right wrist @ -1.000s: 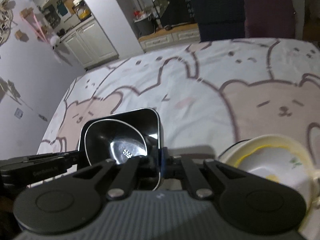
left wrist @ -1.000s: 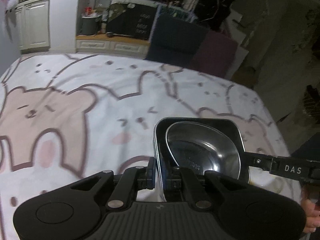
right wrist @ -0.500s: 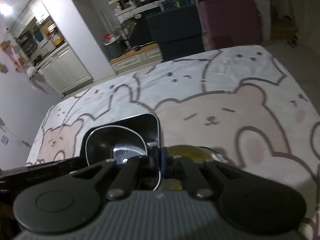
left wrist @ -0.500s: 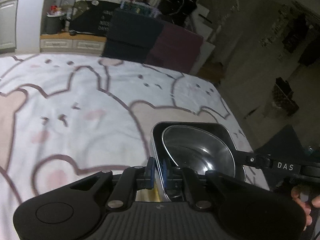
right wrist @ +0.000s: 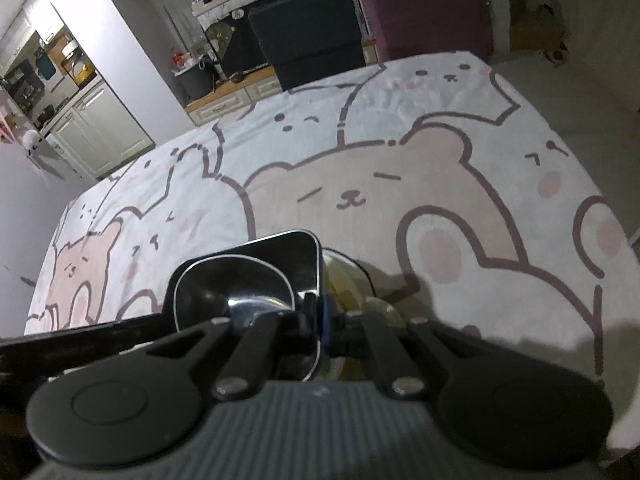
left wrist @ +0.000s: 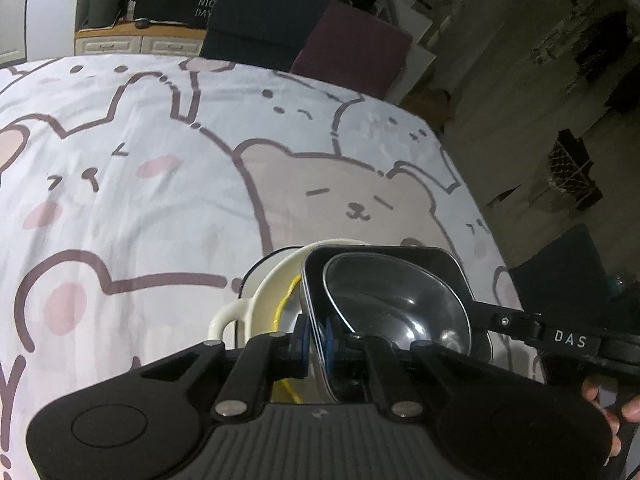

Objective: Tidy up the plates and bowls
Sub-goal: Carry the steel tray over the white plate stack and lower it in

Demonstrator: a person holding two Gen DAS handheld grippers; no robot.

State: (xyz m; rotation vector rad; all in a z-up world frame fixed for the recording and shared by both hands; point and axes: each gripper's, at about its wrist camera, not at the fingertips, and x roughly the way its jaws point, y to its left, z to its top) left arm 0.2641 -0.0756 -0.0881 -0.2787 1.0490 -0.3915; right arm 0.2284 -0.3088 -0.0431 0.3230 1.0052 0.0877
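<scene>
A square steel tray (left wrist: 432,258) holds a round steel bowl (left wrist: 400,304). My left gripper (left wrist: 318,338) is shut on the tray's left rim. My right gripper (right wrist: 318,316) is shut on the tray's right rim (right wrist: 318,264); its arm shows in the left wrist view (left wrist: 560,338). The tray hangs tilted over a cream ceramic bowl with a handle and yellow inner line (left wrist: 264,292), which sits on the bear-print cloth. In the right wrist view the cream bowl (right wrist: 344,276) is mostly hidden behind the tray.
The table is covered by a white cloth with bear drawings (left wrist: 160,200). Its right edge (left wrist: 476,200) drops to the floor. A dark chair (left wrist: 260,16) and a maroon one (left wrist: 352,44) stand at the far side.
Both grippers carried the tray with the steel bowl to the right, over the cream bowl. The cream bowl now lies under the tray.
</scene>
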